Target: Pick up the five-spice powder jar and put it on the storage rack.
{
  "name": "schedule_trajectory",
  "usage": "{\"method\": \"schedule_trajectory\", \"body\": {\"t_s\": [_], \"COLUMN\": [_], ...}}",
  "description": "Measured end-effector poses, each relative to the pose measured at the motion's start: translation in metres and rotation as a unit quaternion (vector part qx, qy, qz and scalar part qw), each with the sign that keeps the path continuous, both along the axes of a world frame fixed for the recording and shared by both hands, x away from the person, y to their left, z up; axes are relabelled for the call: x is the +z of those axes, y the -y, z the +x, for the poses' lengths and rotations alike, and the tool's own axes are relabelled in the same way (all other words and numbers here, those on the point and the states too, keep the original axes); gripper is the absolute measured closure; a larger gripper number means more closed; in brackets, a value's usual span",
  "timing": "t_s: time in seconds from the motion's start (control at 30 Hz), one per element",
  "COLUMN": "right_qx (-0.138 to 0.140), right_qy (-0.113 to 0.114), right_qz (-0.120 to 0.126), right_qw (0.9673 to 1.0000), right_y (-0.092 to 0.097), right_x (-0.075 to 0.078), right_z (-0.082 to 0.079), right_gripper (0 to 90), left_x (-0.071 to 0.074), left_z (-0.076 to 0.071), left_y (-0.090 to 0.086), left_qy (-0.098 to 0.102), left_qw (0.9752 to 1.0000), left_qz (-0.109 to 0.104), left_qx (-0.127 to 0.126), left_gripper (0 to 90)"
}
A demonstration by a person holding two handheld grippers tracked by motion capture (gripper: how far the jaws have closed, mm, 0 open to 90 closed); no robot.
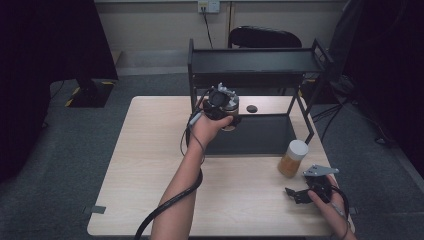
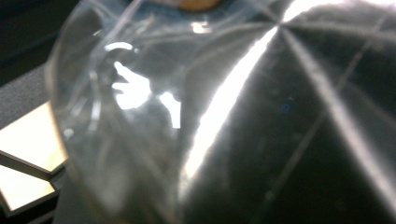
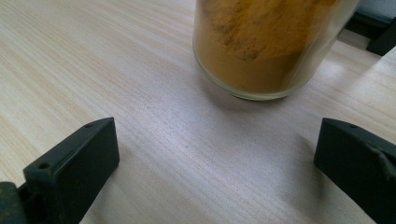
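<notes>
Up at the far side of the worktop (image 1: 150, 165), the left gripper (image 1: 220, 102) sits at the black shelf rack (image 1: 255, 62), pressed against a clear glass jar (image 2: 196, 121); whether its jaws are apart or together cannot be told. Near right, the right gripper (image 3: 215, 158) rests with jaws apart, just near of a white-lidded jar of yellow powder (image 1: 293, 158). No label is readable.

Looks like a lab or test room to me. Grey carpet (image 1: 60, 165), black curtains (image 1: 45, 45) at 10 o'clock, wall outlet (image 1: 208, 6) at 12, bare wooden table (image 1: 150, 165).
</notes>
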State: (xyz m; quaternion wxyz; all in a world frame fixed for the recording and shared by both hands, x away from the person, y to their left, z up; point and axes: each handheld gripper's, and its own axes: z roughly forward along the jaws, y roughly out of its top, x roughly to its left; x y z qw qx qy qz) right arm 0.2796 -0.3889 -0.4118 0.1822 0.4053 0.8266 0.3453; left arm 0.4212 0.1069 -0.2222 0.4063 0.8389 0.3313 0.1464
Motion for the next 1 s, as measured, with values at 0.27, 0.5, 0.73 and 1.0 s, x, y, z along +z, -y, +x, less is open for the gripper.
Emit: {"method": "schedule_trajectory", "body": {"t_s": [0.27,0.5,0.73,1.0], "right_qx": [0.0,0.0,0.0,0.0], "right_qy": [0.0,0.0,0.0,0.0], "right_qz": [0.0,0.0,0.0,0.0], "right_qw": [1.0,1.0,1.0,1.0], "right_y": [0.0,0.0,0.0,0.0], "right_x": [0.0,0.0,0.0,0.0], "right_z": [0.0,0.0,0.0,0.0], "right_gripper": [0.0,0.0,0.0,0.0], "left_x": [0.021,0.036,0.052,0.073], "left_z": [0.0,0.001,0.003,0.006], "left_y": [-0.001,0.0,0.0,-0.003], "left_qy": [0.004,0.007,0.01,0.011], "left_qw": [1.0,1.0,0.9999,0.9999], "left_qz": [0.001,0.003,0.001,-0.003], "left_qx": [-0.002,-0.002,-0.002,-0.001], "left_gripper": [31.1,31.1,31.1,31.1]}}
